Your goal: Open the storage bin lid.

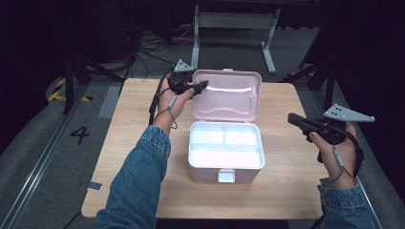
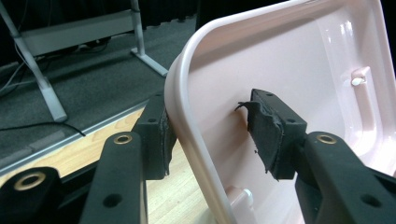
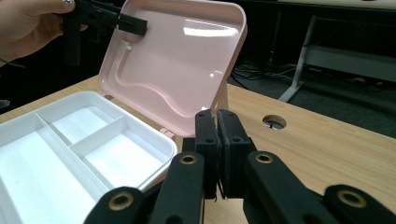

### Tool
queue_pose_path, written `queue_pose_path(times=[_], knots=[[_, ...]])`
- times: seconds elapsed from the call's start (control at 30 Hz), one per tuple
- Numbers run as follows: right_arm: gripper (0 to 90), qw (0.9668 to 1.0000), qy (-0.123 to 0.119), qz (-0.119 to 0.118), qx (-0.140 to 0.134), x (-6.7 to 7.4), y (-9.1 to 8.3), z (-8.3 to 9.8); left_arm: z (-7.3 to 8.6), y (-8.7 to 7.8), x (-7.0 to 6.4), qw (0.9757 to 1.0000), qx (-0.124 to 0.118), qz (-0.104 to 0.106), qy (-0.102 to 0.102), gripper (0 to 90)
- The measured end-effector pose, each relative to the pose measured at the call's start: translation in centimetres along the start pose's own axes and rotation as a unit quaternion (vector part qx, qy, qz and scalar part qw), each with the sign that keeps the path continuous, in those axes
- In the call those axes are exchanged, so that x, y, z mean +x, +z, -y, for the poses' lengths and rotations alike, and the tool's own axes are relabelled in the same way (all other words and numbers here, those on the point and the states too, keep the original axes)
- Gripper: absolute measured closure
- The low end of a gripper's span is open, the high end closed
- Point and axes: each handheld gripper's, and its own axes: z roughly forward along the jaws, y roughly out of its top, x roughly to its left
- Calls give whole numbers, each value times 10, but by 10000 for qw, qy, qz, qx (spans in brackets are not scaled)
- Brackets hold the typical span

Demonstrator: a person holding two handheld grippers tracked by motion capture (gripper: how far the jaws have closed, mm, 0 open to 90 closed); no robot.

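Pink plastic lid (image 1: 228, 94) stands raised behind a white compartmented tray (image 1: 226, 149) at the middle of the wooden table (image 1: 286, 191). The left gripper (image 1: 203, 86) straddles the lid's upper left rim, jaws apart with one on each side. The right gripper (image 1: 292, 119) hovers well right of the box, jaws pressed together on nothing. A "4" (image 1: 79, 134) marks the floor.

Glossy smooth pink plastic lid (image 2: 289, 60), white plastic tray (image 1: 226, 151), matt pale wood-grain table (image 1: 286, 191), frayed matt black jaws.
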Motion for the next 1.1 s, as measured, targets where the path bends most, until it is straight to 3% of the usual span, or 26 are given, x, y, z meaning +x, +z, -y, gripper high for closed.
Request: queue_pose_path(times=[0.53,0.87,1.1], knots=[[876,9999,31,27,100,-4,2,4,10,22,14,9993,269,89,-244,471],[869,9999,64,34,153,-5,2,5,21,34,20,9970,614,155,-440,431],[869,9998,66,41,170,-7,3,6,27,39,22,9965,639,146,-523,416]])
